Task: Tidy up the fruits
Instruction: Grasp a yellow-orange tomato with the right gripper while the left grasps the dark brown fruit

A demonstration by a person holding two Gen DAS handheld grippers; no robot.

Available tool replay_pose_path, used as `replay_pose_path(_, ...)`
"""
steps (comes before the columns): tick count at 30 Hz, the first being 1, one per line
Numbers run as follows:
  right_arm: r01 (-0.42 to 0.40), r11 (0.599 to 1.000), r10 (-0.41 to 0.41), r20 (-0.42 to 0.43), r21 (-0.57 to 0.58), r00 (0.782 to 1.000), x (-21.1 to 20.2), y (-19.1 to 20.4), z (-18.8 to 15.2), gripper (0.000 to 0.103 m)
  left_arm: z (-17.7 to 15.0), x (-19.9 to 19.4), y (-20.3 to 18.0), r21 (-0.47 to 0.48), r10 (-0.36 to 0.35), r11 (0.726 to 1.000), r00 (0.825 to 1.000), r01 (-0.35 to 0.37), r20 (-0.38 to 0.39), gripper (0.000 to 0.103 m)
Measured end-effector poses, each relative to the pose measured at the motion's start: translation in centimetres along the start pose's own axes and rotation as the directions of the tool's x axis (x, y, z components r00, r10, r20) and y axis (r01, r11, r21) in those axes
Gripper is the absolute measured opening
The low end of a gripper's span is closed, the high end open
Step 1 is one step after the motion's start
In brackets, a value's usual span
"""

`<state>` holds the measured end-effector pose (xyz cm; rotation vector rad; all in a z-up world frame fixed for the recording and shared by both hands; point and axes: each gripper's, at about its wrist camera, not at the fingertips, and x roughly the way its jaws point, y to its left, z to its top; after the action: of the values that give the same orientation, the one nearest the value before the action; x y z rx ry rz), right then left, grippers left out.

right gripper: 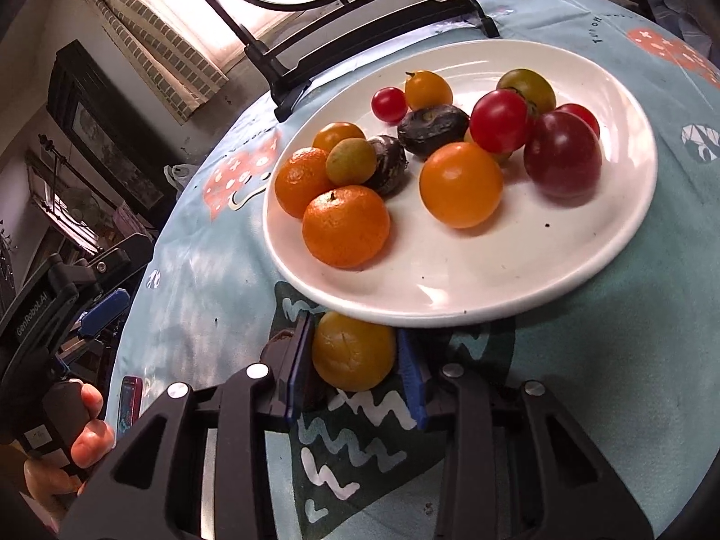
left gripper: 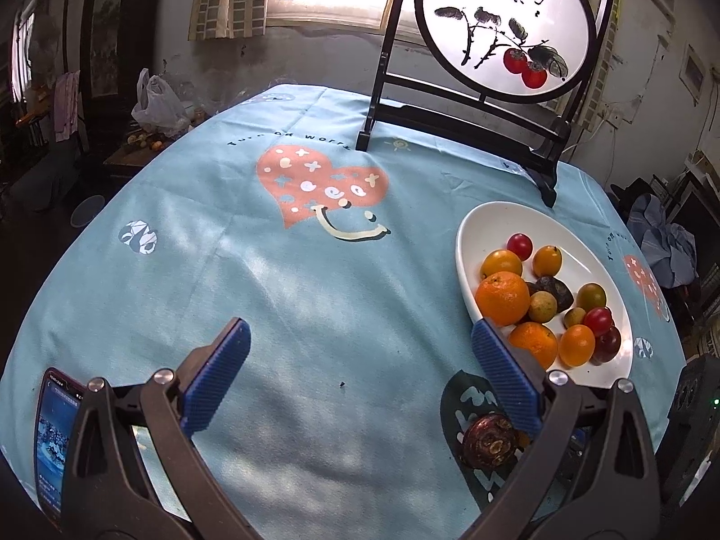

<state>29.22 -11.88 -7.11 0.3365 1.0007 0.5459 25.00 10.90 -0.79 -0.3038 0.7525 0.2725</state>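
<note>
A white oval plate (right gripper: 517, 279) holds several fruits: mandarins (right gripper: 345, 226), yellow-orange tomatoes (right gripper: 461, 184), red cherry tomatoes (right gripper: 498, 120), a dark red plum (right gripper: 562, 160) and dark passion fruits (right gripper: 432, 129). My right gripper (right gripper: 354, 355) is shut on a yellow-orange tomato (right gripper: 353, 351) just in front of the plate's near rim, low over the cloth. My left gripper (left gripper: 360, 369) is open and empty over the blue tablecloth, left of the plate (left gripper: 486, 225). A dark brown fruit (left gripper: 488, 441) lies on the cloth by its right finger (left gripper: 504, 373).
A black-framed round screen with a persimmon painting (left gripper: 499, 27) stands at the table's back. A phone (left gripper: 51, 441) lies at the near left edge. The left gripper also shows in the right wrist view (right gripper: 96, 310), held by a hand (right gripper: 92, 436).
</note>
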Motion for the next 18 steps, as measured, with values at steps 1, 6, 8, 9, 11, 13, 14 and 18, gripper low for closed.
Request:
replay_pose_path(1,-0.002,1.0,0.002,-0.008,0.007,1.0,-0.3,-0.1,0.0,0.036,0.0,0.1,0.0,0.001,0.001,1.0,1.0,-0.001,-0.004,0.101)
replay_pose_path(6,-0.064,0.998,0.064,-0.016,0.008,0.998,-2.6,0.0,-0.3,0.036,-0.3,0.6,-0.4,0.017,-0.003,1.0,1.0,0.003,-0.021,0.1)
replay_pose_path(8,-0.095,0.996,0.094,0.033,0.001,0.995,-4.2,0.1,-0.1,0.036,-0.5,0.7,-0.9,0.039,-0.008,0.999,1.0,0.009,-0.026,0.1)
replay_pose_path(9,-0.102,0.995,0.101,0.073,0.002,0.992,-5.1,-0.1,0.0,0.036,-0.6,0.7,-1.2,0.055,-0.012,0.998,1.0,0.014,-0.029,0.1)
replay_pose_path(11,-0.098,0.995,0.094,0.158,0.013,0.983,-7.0,-0.7,0.4,0.036,-1.1,0.8,-1.9,0.095,-0.031,0.995,0.999,0.034,-0.036,0.1)
replay_pose_path(13,-0.072,0.997,0.064,0.239,0.025,0.969,-8.6,-1.5,0.8,0.036,-1.8,0.7,-2.9,0.149,-0.059,0.987,0.997,0.065,-0.045,0.1)
replay_pose_path(14,-0.054,0.998,0.044,0.268,0.03,0.962,-9.2,-1.9,1.0,0.036,-2.3,0.8,-3.4,0.182,-0.079,0.979,0.995,0.088,-0.057,0.1)
replay_pose_path(18,-0.023,0.996,-0.005,0.31,0.086,0.951,-10.0,-3.6,1.5,0.036,-4.1,0.9,-6.0,0.282,-0.168,0.94,0.979,0.193,-0.111,0.1)
